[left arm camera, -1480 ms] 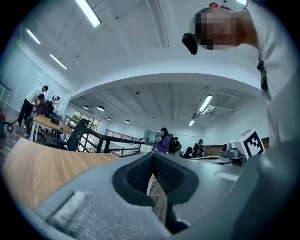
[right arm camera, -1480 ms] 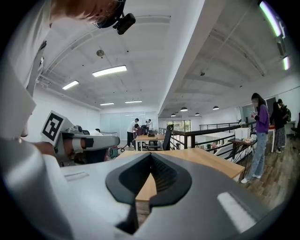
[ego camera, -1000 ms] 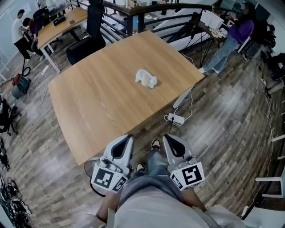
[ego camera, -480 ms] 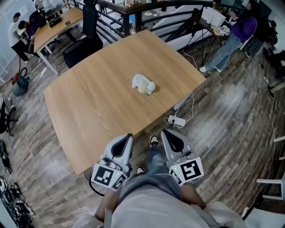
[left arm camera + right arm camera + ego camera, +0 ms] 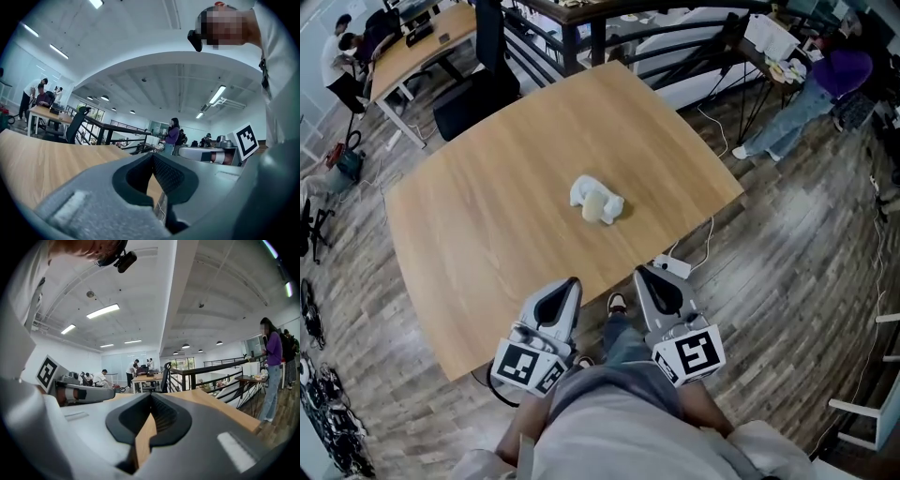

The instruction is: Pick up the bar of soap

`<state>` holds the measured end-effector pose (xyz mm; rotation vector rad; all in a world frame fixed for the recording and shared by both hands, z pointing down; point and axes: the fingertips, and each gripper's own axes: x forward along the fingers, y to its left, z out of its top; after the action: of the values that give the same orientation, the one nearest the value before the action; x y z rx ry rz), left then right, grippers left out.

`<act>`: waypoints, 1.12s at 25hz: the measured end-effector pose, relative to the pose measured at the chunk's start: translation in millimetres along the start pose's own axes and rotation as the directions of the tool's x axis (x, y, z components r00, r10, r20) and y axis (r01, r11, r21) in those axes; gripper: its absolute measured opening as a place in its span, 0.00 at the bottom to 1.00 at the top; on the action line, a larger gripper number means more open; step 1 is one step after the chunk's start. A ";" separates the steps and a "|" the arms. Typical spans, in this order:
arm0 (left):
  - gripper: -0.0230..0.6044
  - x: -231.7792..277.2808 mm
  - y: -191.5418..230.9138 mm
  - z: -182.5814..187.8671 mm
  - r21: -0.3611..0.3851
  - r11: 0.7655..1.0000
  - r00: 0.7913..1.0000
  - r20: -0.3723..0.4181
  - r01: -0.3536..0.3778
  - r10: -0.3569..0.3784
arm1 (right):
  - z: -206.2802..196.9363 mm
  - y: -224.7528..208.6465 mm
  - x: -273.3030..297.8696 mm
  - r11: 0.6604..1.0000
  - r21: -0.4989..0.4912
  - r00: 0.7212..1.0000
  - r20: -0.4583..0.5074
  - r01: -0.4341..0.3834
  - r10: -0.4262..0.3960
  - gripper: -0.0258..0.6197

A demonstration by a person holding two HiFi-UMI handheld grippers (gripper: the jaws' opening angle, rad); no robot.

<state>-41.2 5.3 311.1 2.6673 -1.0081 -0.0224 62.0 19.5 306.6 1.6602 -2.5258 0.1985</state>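
Observation:
The bar of soap [image 5: 597, 201] is a pale cream lump with a white part on its left, lying near the middle of the wooden table [image 5: 487, 216] in the head view. Both grippers hang low at the table's near edge, close to my body and well short of the soap. My left gripper [image 5: 568, 283] has its jaws together with nothing in them. My right gripper [image 5: 643, 273] looks the same, jaws meeting at the tip. The left gripper [image 5: 152, 156] and right gripper [image 5: 150, 396] views show only the tabletop past the jaws; the soap does not show there.
A white power strip [image 5: 672, 266] with cables lies on the wood floor by the table's right corner. A black office chair [image 5: 478, 89] and a railing stand behind the table. A second desk [image 5: 412, 47] with seated people is far left; a person in purple [image 5: 825, 84] stands far right.
The head view has shifted towards the table, so the soap and table sit lower and nearer in the frame. Both grippers have stayed shut, side by side at the near edge.

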 end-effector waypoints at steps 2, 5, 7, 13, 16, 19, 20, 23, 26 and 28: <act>0.04 18.0 4.7 0.7 -0.006 1.000 1.000 -0.007 -0.021 0.020 | 0.0 -16.9 13.8 1.000 0.004 1.000 -0.005 -0.023 0.023 0.04; 0.04 40.0 13.7 0.3 -0.008 0.999 0.998 -0.019 -0.053 0.052 | 0.1 -38.6 33.7 0.998 0.008 0.998 -0.008 -0.055 0.055 0.04; 0.04 53.3 20.3 -0.8 -0.005 0.997 0.996 -0.030 -0.081 0.081 | -0.8 -52.7 44.7 0.997 0.010 0.997 -0.008 -0.075 0.075 0.04; 0.04 81.4 34.8 -0.6 -0.001 0.987 0.986 -0.046 -0.162 0.162 | -8.8 -83.7 73.4 0.989 0.022 0.989 -0.008 -0.144 0.144 0.04; 0.04 87.3 38.5 -5.7 0.010 0.982 0.980 -0.059 -0.190 0.191 | -11.6 -91.3 84.5 0.985 0.026 0.986 -0.008 -0.169 0.169 0.04; 0.04 90.7 46.6 -15.1 0.007 0.977 0.975 -0.071 -0.212 0.212 | -16.1 -93.7 96.5 0.983 0.030 0.983 -0.018 -0.183 0.184 0.04; 0.04 91.7 51.1 -19.5 0.006 0.976 0.973 -0.073 -0.218 0.218 | -18.3 -93.4 101.7 0.982 0.028 0.982 -0.024 -0.189 0.190 0.04; 0.04 96.2 65.5 -36.5 -0.008 0.973 0.970 -0.090 -0.229 0.228 | -28.5 -91.5 117.2 0.978 0.028 0.977 -0.051 -0.205 0.206 0.04; 0.04 103.7 81.5 -57.9 -0.065 0.968 0.965 -0.119 -0.241 0.232 | -38.6 -91.9 132.3 0.976 0.018 0.972 -0.081 -0.218 0.219 0.04; 0.04 106.7 94.3 -71.7 -0.089 0.961 0.959 -0.140 -0.261 0.248 | -41.5 -93.5 141.4 0.977 -0.001 0.973 -0.088 -0.215 0.214 0.04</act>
<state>-13.2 -112.6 414.8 2.3908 -1.2623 0.1425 93.0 -137.9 375.3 1.3405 -2.6311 0.2693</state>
